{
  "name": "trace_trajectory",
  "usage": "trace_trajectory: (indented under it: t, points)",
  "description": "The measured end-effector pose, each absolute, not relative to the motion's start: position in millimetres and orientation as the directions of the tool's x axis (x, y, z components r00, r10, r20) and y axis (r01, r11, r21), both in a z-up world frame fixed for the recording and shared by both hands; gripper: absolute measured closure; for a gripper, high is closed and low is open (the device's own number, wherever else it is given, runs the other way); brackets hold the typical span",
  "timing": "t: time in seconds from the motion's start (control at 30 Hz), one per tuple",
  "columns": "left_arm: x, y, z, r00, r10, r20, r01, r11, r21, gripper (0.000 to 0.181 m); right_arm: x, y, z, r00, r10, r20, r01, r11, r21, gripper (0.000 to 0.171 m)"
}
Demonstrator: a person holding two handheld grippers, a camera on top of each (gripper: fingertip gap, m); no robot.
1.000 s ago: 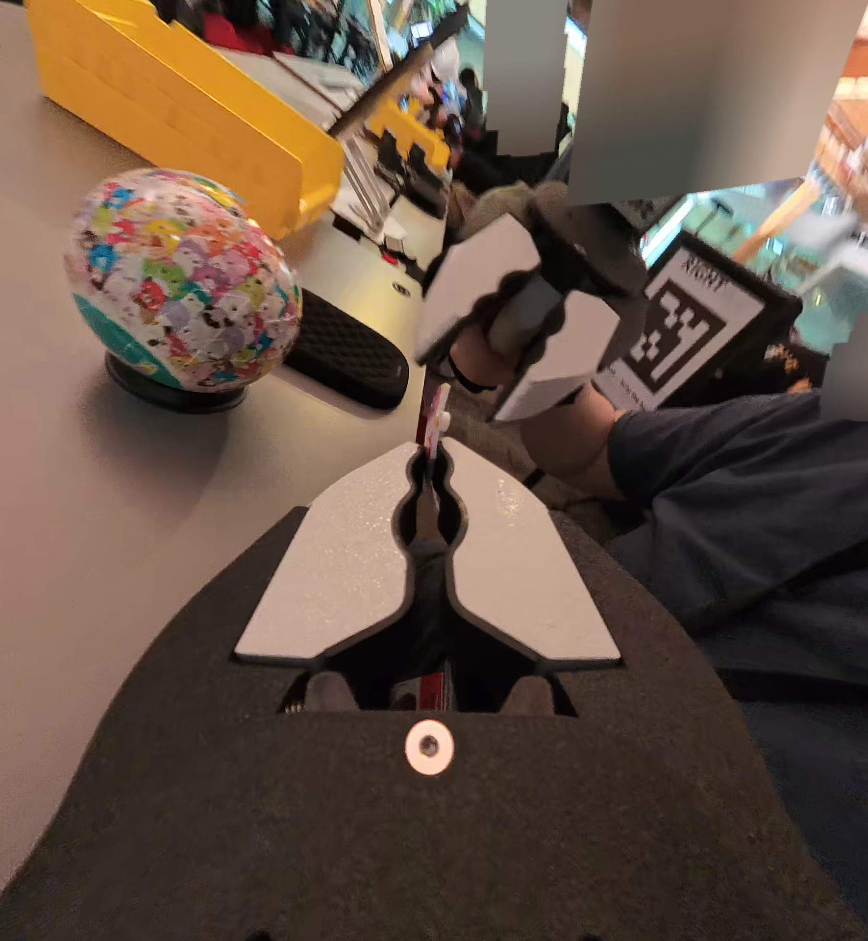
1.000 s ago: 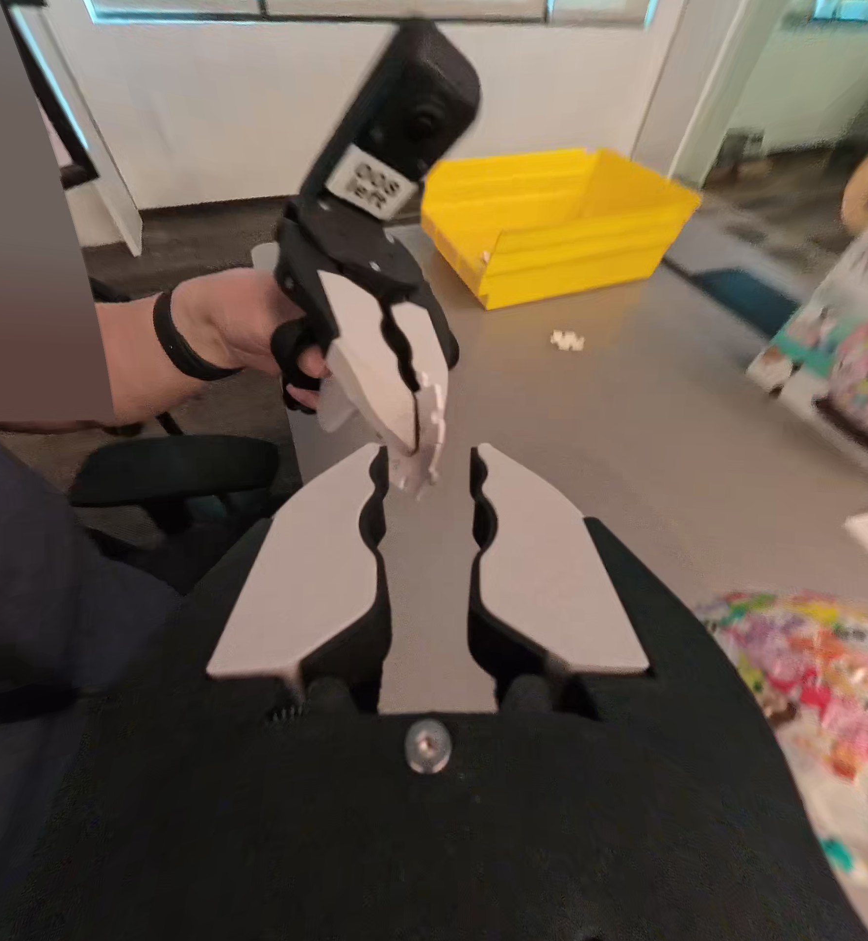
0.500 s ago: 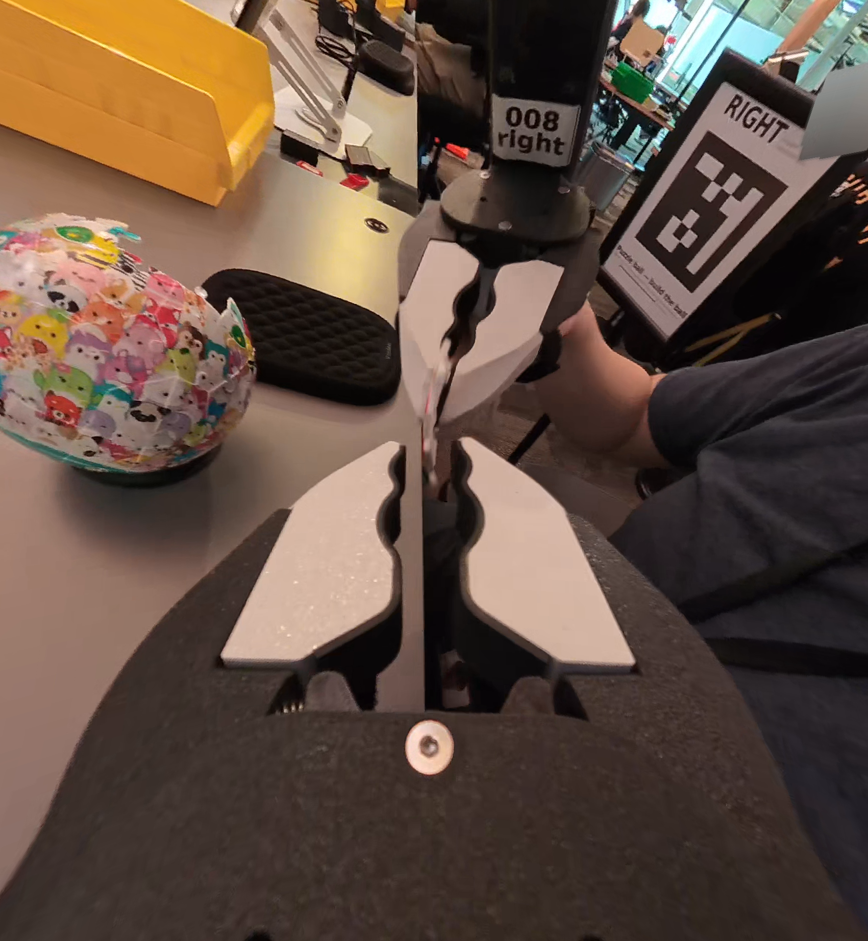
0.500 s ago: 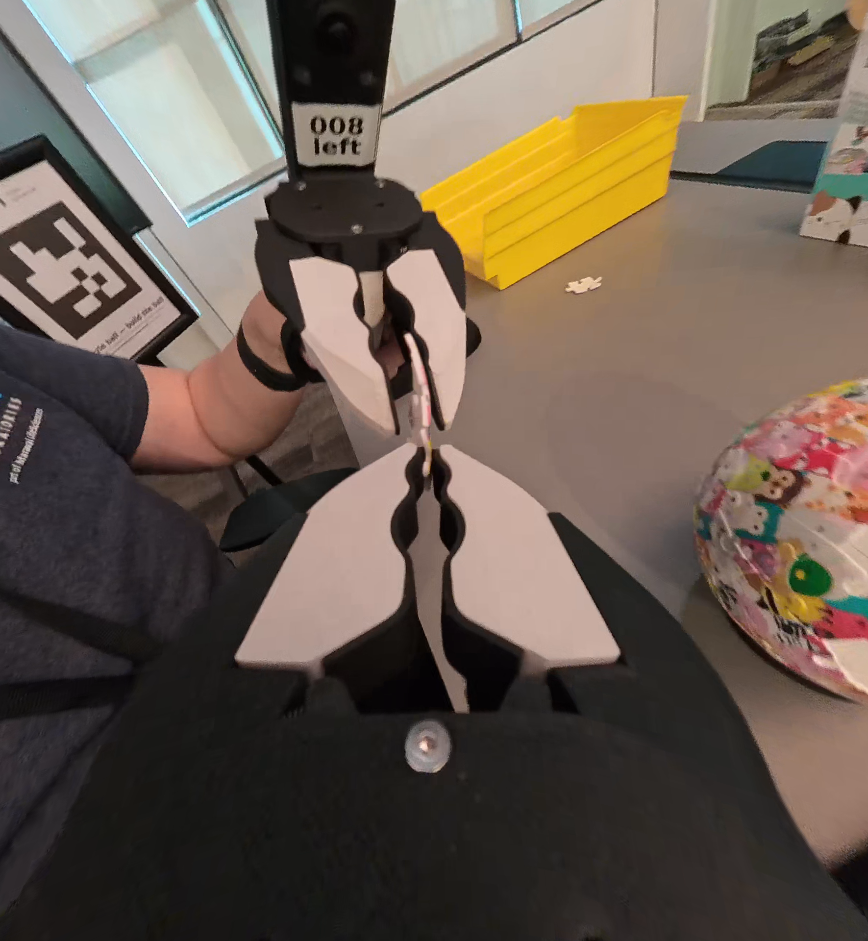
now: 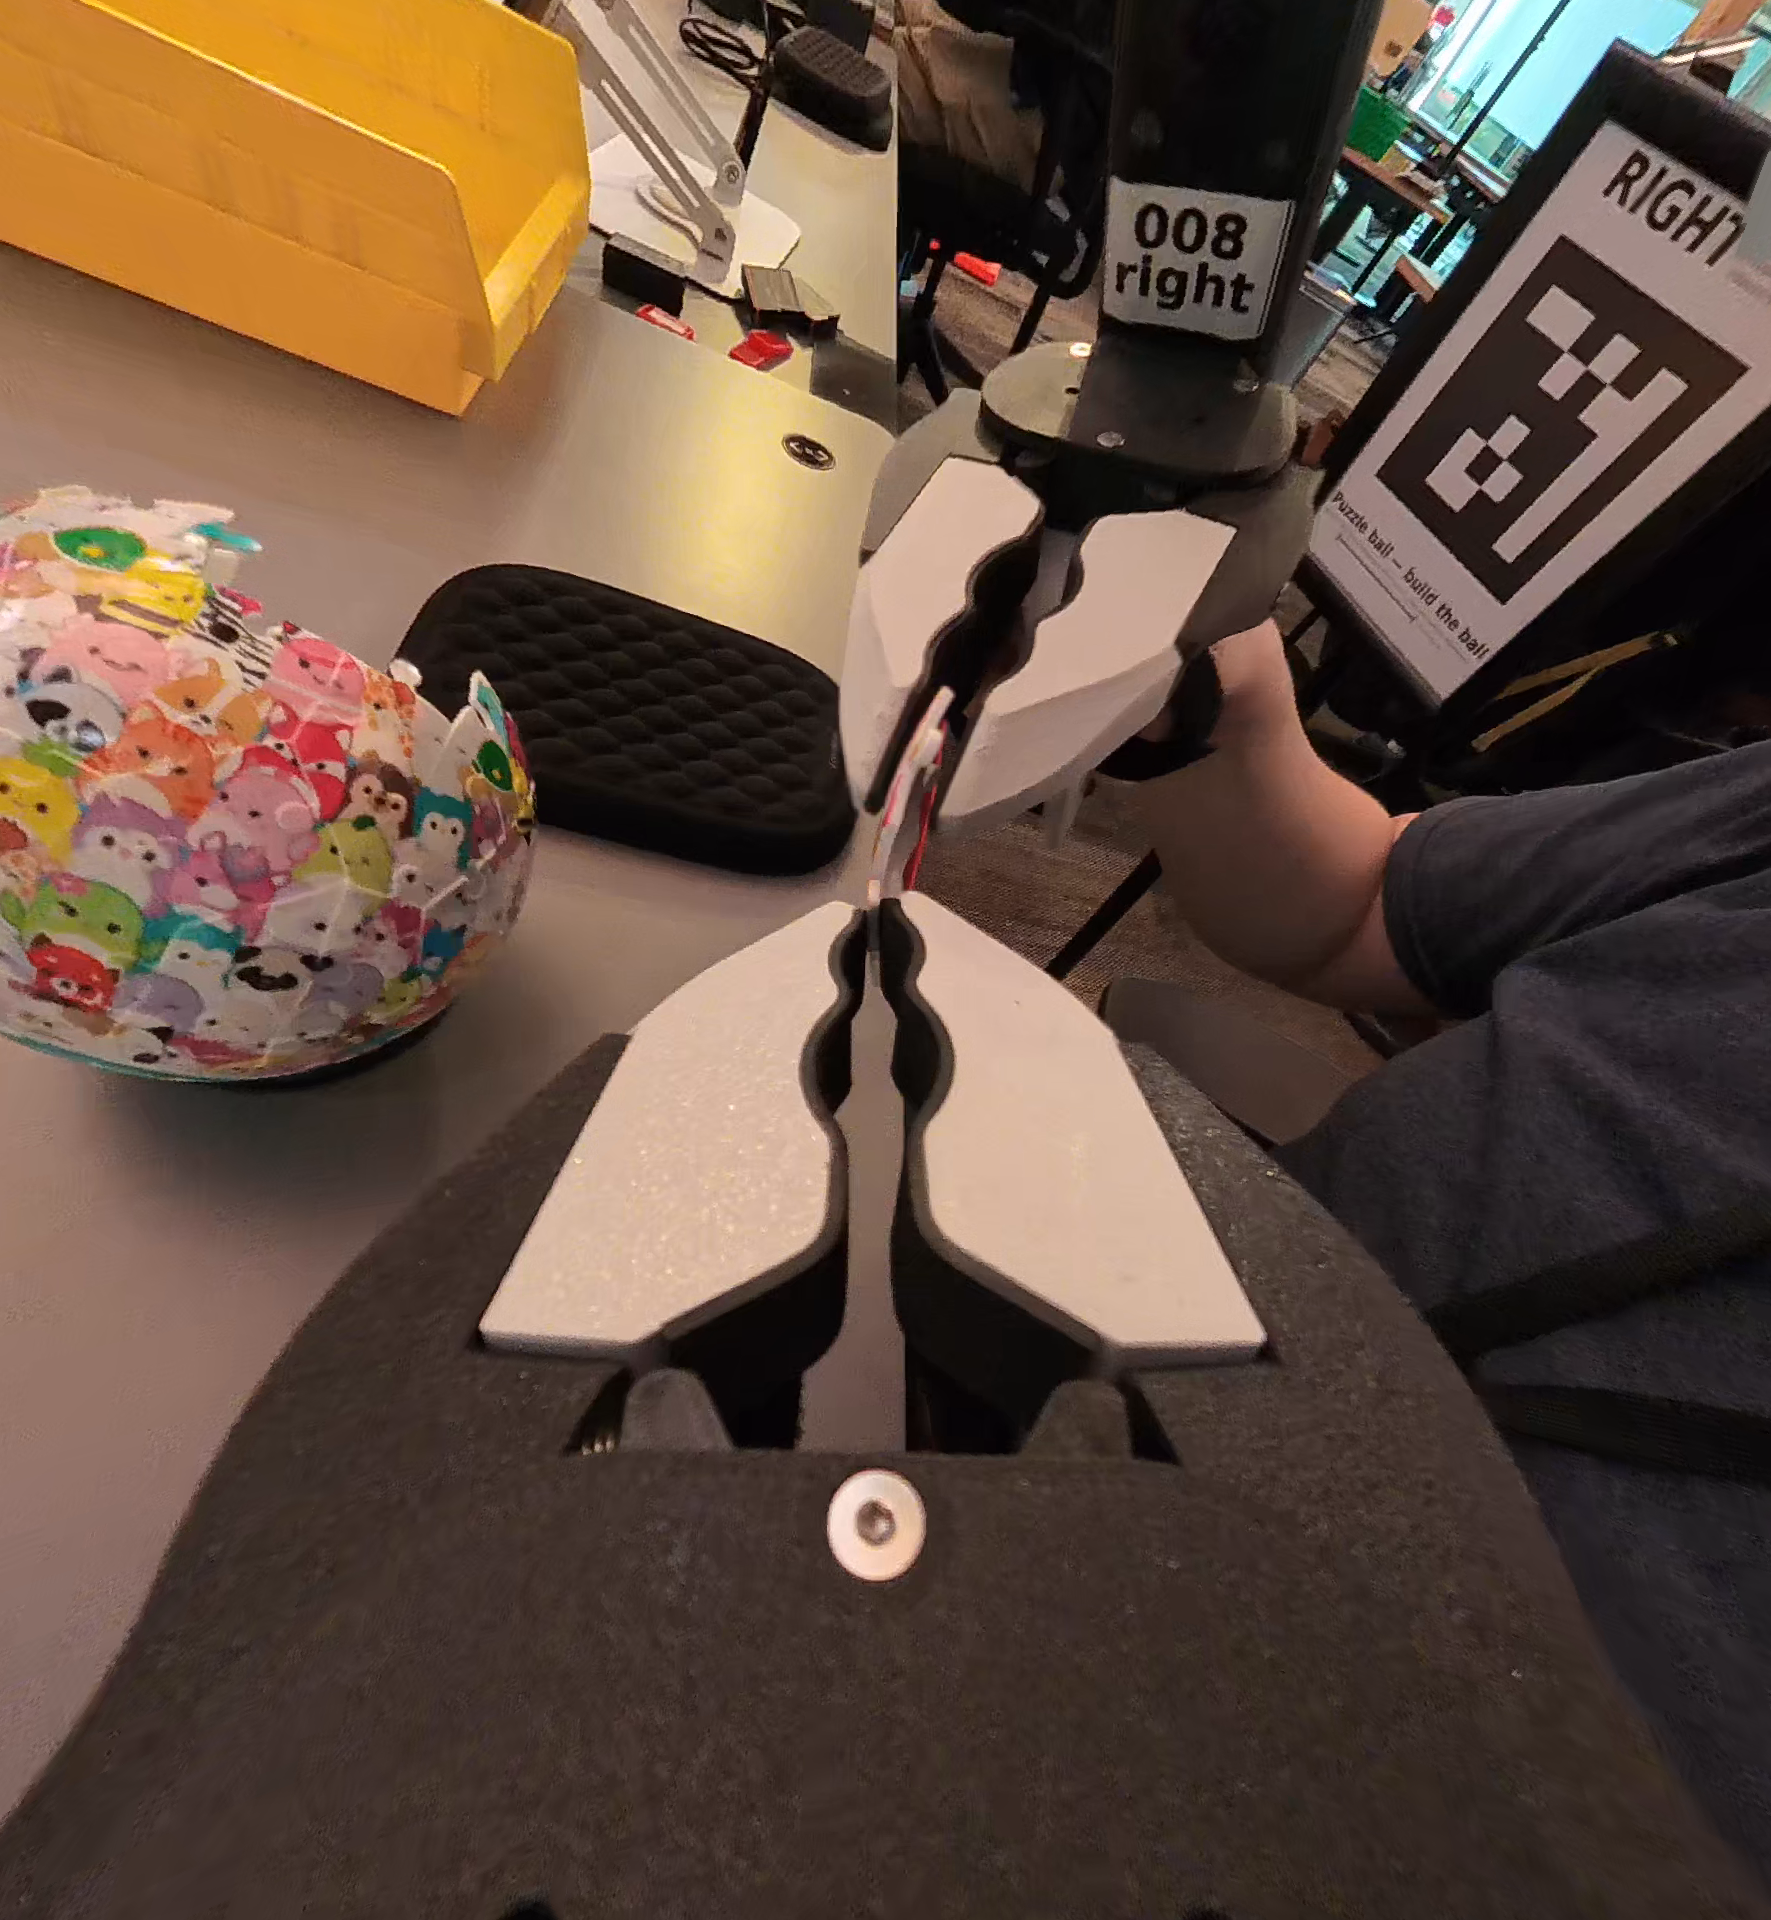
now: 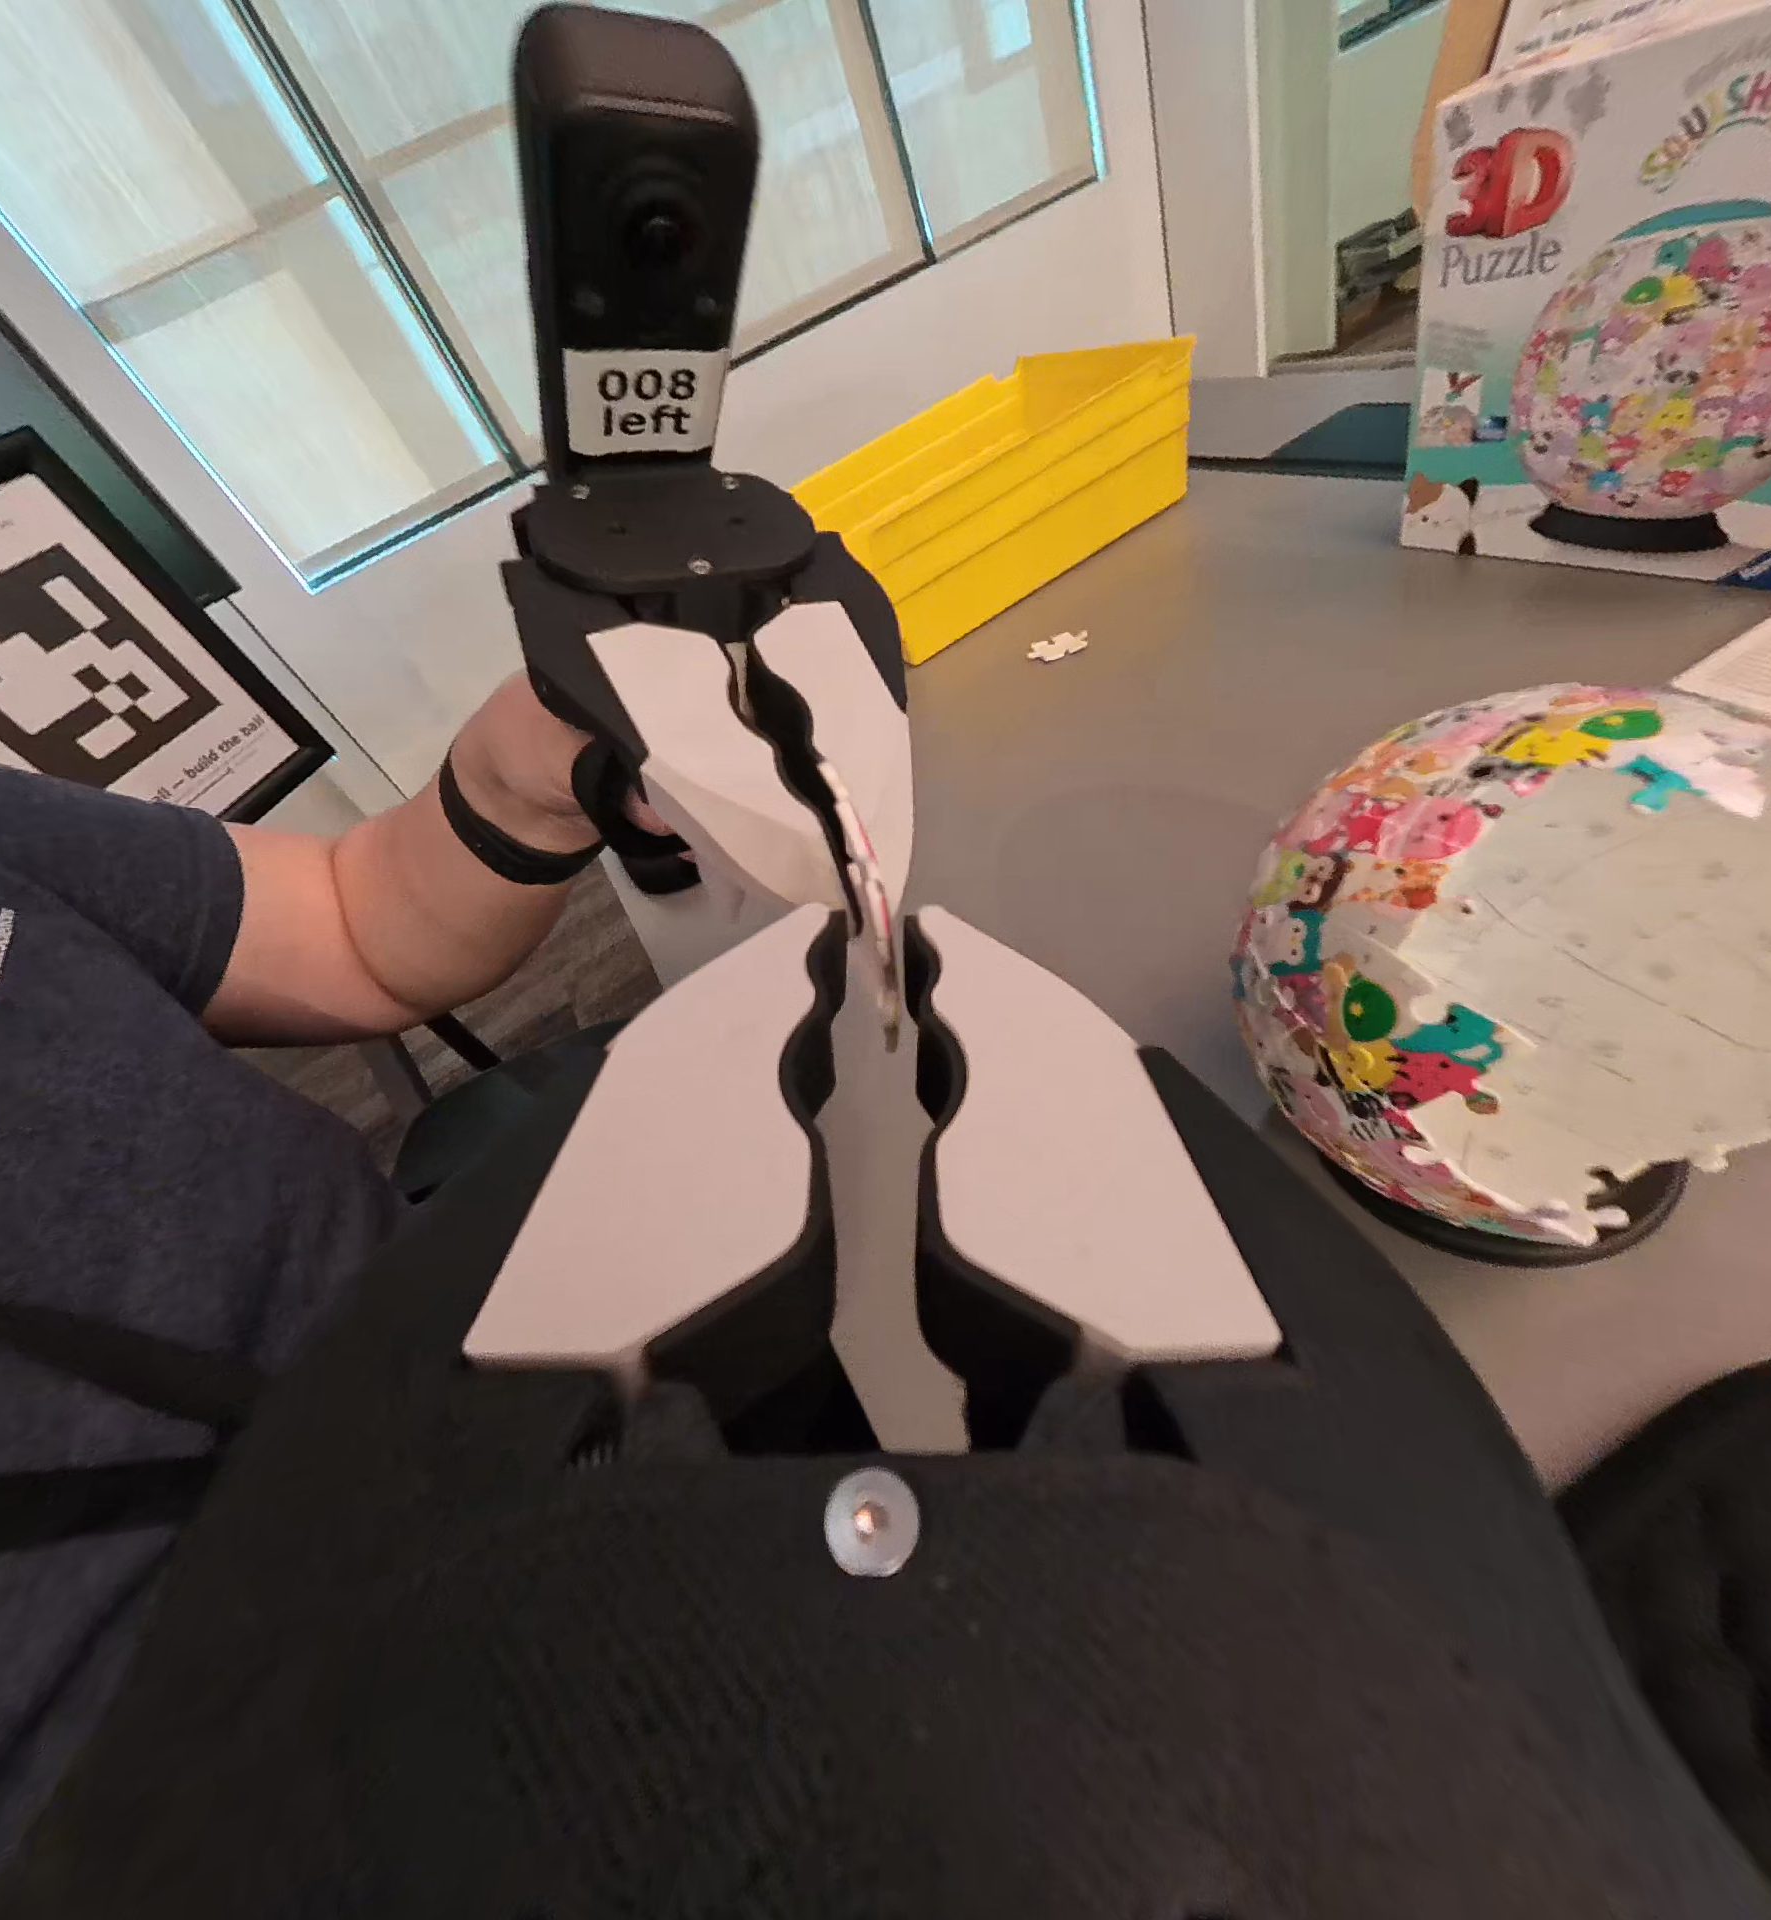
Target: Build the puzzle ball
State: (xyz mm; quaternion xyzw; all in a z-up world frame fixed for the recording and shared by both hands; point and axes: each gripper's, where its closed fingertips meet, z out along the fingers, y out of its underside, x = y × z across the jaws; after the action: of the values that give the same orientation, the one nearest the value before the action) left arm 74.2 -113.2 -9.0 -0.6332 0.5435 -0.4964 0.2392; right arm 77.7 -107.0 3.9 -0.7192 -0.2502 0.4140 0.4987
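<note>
The left gripper [image 5: 873, 914] and right gripper [image 6: 876, 920] meet tip to tip just past the near edge of the grey surface [image 5: 133, 1247], over the person's lap. One thin puzzle piece [image 5: 907, 790] stands edge-on between them. The left jaws are drawn narrow, with their tips pinching the piece's edge. The right jaws sit a little apart with the piece in the slot between them. From the right wrist view they seem not to be touching it, though the thin edge makes this hard to judge.

The puzzle ball [image 5: 206, 790] rests on a dark round stand [image 6: 1587, 1216] on the surface, well apart from both grippers. Its shell is incomplete, with a jagged rim and the white inner side [image 6: 1608, 956] showing through the gap. Bare surface lies between the ball and the surface's edge. A black quilted pad [image 5: 632, 707] lies near the ball by the edge. Farther back are a yellow bin [image 5: 237, 177], a loose white piece [image 6: 1057, 646] just beside the bin, and the puzzle box [image 6: 1629, 312].
</note>
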Motion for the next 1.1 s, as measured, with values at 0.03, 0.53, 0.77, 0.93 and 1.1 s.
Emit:
trace_trajectory:
  t: [0.03,0.53,0.77,0.93,1.1]
  points:
    - [76.5,-112.5,-8.9,-0.080,-0.927,0.366,-0.450,-0.294,-0.843,0.179,80.0,-105.3,1.7,0.543,0.764,-0.348,-0.044,-0.389,-0.920,0.160]
    - [100.0,-106.8,-17.4,-0.084,-0.926,0.368,-0.504,-0.279,-0.818,0.179,111.5,-98.0,-4.4,0.575,0.762,-0.298,0.018,-0.376,-0.926,0.148]
    - [107.6,-103.7,-26.8,-0.113,-0.906,0.408,-0.539,-0.289,-0.791,0.179,104.7,-97.3,-20.7,0.515,0.800,-0.308,0.085,-0.405,-0.911,0.164]
    - [104.9,-89.8,-15.5,-0.098,-0.951,0.295,-0.492,-0.211,-0.845,0.141,118.3,-95.1,-13.8,0.511,0.763,-0.395,-0.045,-0.435,-0.899,0.168]
    - [79.8,-36.0,-14.5,0.049,-0.999,0.015,-0.429,-0.035,-0.903,0.095,185.4,-69.8,-31.2,0.653,0.549,-0.523,-0.176,-0.562,-0.809,0.168]
